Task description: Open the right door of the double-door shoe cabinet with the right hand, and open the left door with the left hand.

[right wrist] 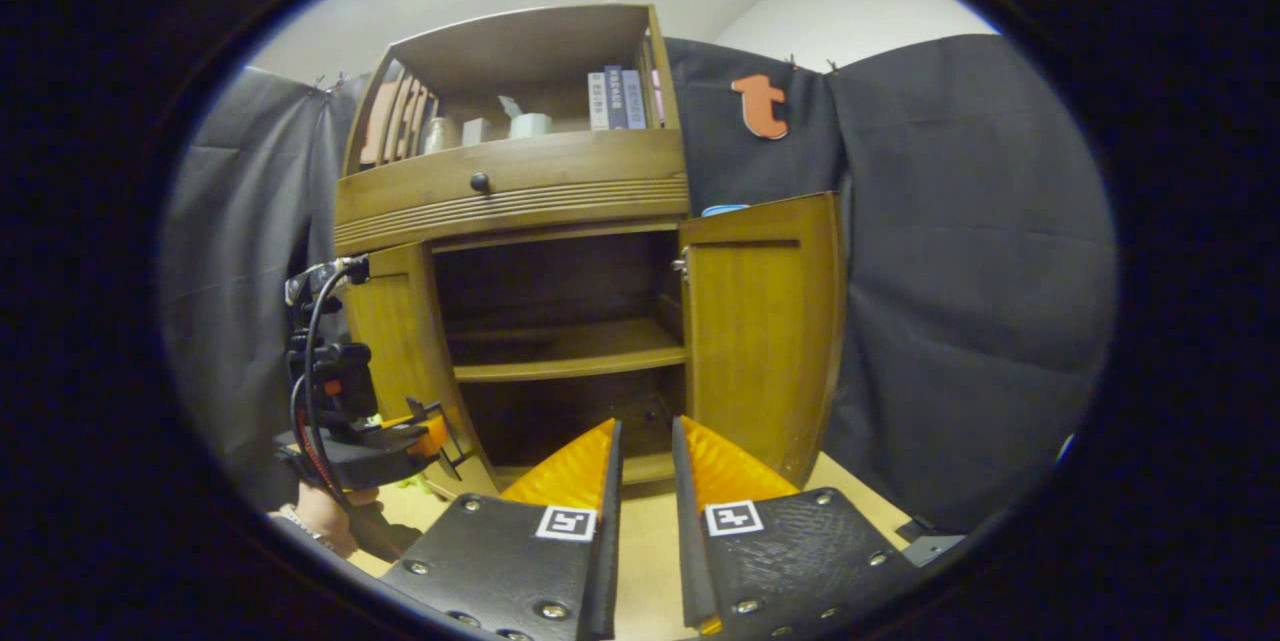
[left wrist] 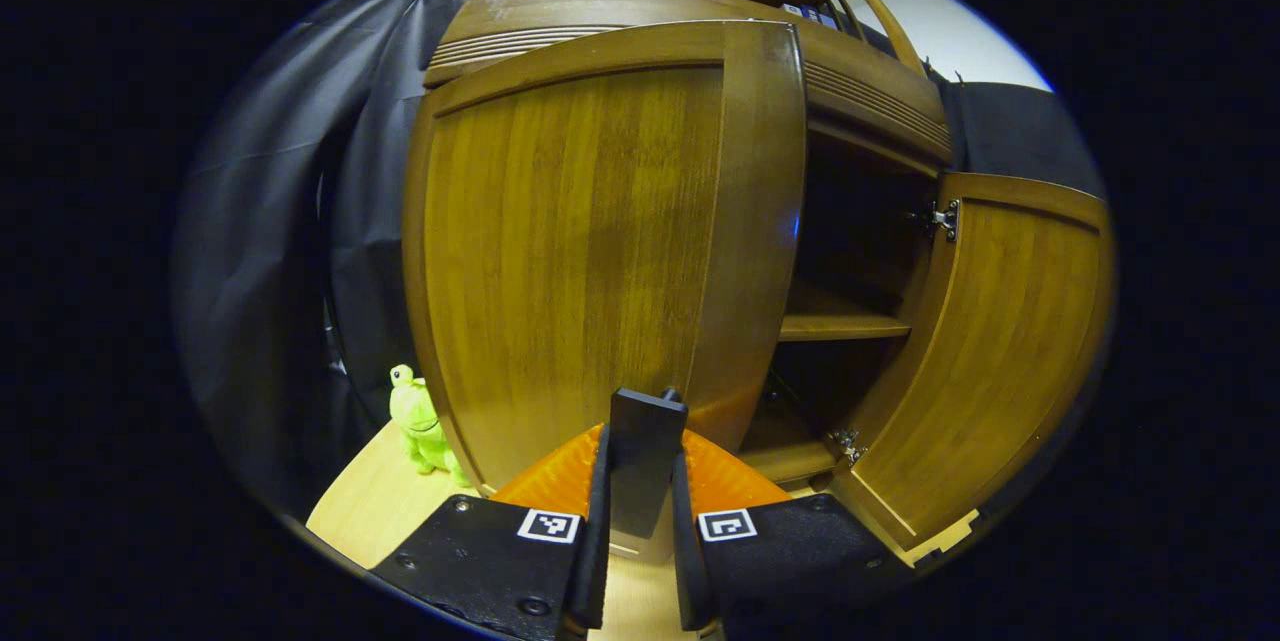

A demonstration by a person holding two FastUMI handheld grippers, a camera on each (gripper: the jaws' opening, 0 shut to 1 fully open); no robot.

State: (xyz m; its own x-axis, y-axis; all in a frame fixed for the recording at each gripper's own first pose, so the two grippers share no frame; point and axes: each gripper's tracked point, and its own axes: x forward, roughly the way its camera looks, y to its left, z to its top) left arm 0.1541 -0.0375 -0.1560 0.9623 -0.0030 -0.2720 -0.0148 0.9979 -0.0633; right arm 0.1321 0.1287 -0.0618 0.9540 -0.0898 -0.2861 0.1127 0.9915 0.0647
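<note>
Brown wood forms the shoe cabinet, which stands against the black cloth wall with its right door already swung wide, so that the first step of the task may be judged complete. The left door is the step in hand: in the left gripper view it is seen partly swung out, and the left gripper is clenched on a dark handle at the door's free edge, both fingers pressing its sides. In the right gripper view the same gripper is seen from the side, low at the left door, held by a hand. The right gripper is held back from the cabinet, grasping nothing, its fingers standing a narrow gap apart. The next move is judged to call for a continued pull along the door's arc about its hinge side, with the grip kept square on the handle. Inside, a shelf is exposed between the doors. Free room for the swing is limited at the left, where a green plush toy sits just beside the cabinet's corner and the cloth wall hangs near; room in front appears open.
</note>
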